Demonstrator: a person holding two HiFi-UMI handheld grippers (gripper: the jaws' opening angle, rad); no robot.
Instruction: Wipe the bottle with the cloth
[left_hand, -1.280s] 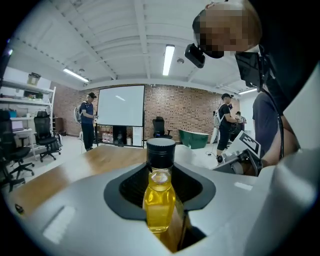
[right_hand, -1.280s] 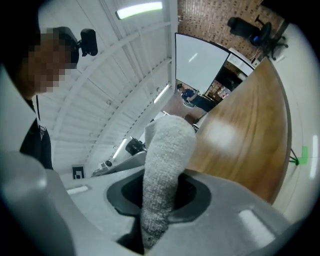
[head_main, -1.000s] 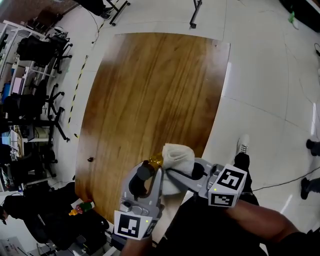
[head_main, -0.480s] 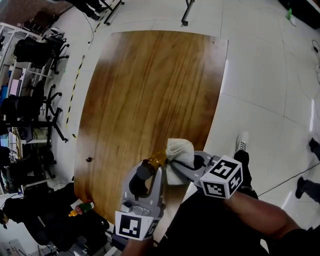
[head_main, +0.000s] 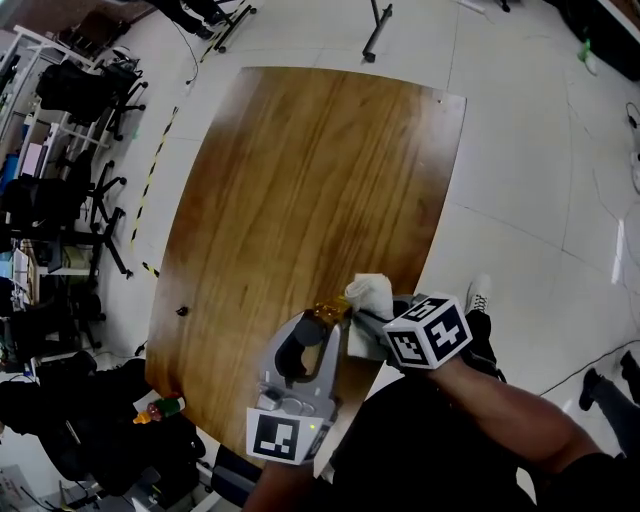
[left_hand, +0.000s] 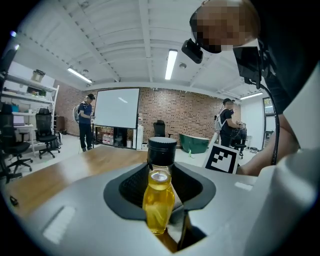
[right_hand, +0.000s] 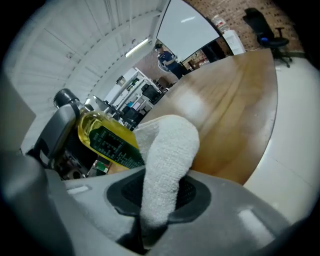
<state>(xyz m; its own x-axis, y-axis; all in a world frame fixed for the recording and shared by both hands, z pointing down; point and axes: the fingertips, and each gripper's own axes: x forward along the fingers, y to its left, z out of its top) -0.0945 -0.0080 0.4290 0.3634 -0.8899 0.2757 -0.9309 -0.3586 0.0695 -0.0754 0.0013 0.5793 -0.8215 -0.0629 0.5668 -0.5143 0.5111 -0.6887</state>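
Since a second earlier my right gripper (head_main: 362, 322), pinched tight on the cloth (right_hand: 167, 150), had dipped toward lower centre against the bottle (left_hand: 159, 197), which my left gripper (head_main: 318, 335) clamped steady above the near edge of the table (head_main: 300, 180) so I could rub its side.

Right gripper (head_main: 366, 322) and cloth (head_main: 370, 293) lower, steeper against the bottle (head_main: 325, 311).

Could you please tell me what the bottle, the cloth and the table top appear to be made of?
The bottle: clear glass or hard plastic, glossy; the yellow liquid shows through it. Its cap looks like matte black plastic.
The cloth: white terry-like fabric with a nubby, looped surface.
The table top: wood or wood-look laminate, with streaky brown grain and a soft sheen.
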